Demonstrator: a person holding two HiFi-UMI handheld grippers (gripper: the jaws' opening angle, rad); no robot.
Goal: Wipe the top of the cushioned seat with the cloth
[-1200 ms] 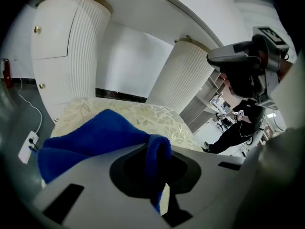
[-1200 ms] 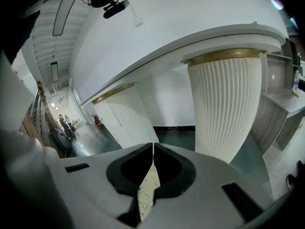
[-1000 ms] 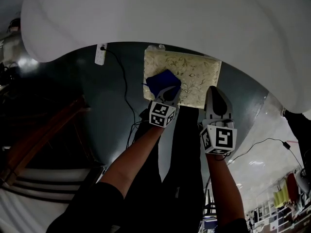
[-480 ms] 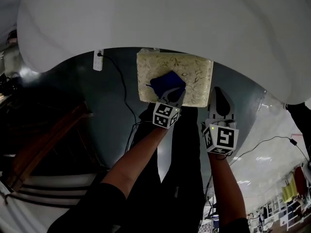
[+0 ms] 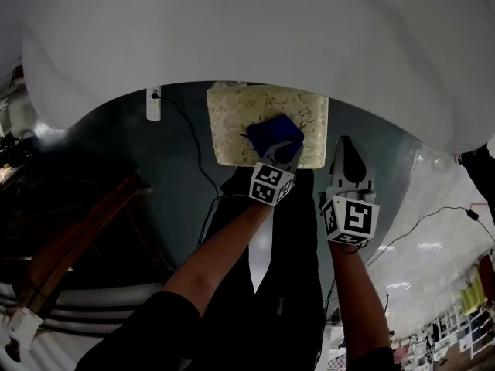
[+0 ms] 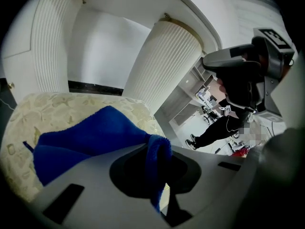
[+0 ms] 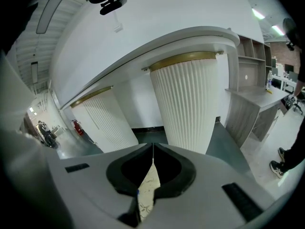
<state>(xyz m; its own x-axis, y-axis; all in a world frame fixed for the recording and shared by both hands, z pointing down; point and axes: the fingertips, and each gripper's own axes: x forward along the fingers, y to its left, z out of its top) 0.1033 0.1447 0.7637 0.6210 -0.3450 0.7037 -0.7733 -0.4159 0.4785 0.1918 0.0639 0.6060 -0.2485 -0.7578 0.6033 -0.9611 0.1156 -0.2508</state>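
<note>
On seat (image 5: 232,118), left claw (image 5: 285,150) clamping cloth (image 5: 271,132)

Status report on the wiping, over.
Left gripper shut on cloth, cloth on seat. Right gripper shut, empty, by seat's right edge. Nothing in the way.

The cushioned seat (image 5: 232,122) is a pale cream rectangular pad with a faint leafy pattern and softly rounded edges, its top facing up. The cloth (image 5: 274,132) is deep blue and fuzzy and lies crumpled on the seat's top, toward the near right part. One folded edge is pinched in the left tongs (image 5: 285,151), and the rest rests against the cushion.
</note>
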